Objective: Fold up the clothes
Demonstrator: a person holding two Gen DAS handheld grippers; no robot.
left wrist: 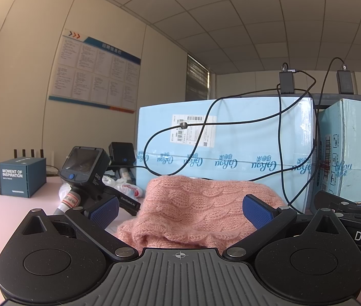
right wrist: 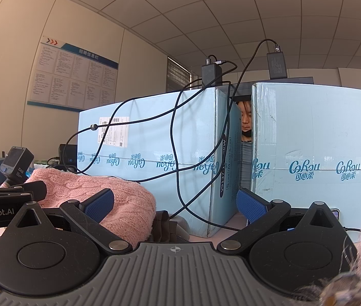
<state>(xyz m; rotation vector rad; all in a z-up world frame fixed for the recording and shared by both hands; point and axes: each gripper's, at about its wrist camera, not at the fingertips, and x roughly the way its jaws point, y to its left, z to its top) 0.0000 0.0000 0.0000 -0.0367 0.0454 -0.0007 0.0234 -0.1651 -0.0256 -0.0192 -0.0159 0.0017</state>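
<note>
A pink cable-knit sweater (left wrist: 201,209) lies bunched in a low heap on the pale pink table (left wrist: 7,211), its long axis running left to right across the left wrist view, with a rolled edge turned toward the camera. The left gripper (left wrist: 180,210) sits low at the near side of the heap, its jaws spread wide with nothing between the blue pads (left wrist: 257,210), the knit showing in the gap. The right gripper (right wrist: 175,205) is likewise spread wide and holds nothing; the sweater lies to its left, behind its left pad, beside a dark grey cloth (right wrist: 167,225). Just behind the sweater stand two light blue cartons (left wrist: 221,150) draped with black cables (left wrist: 280,137). A spare handheld gripper (left wrist: 88,173) lies to the left, near a small dark blue box (left wrist: 21,177).
</note>
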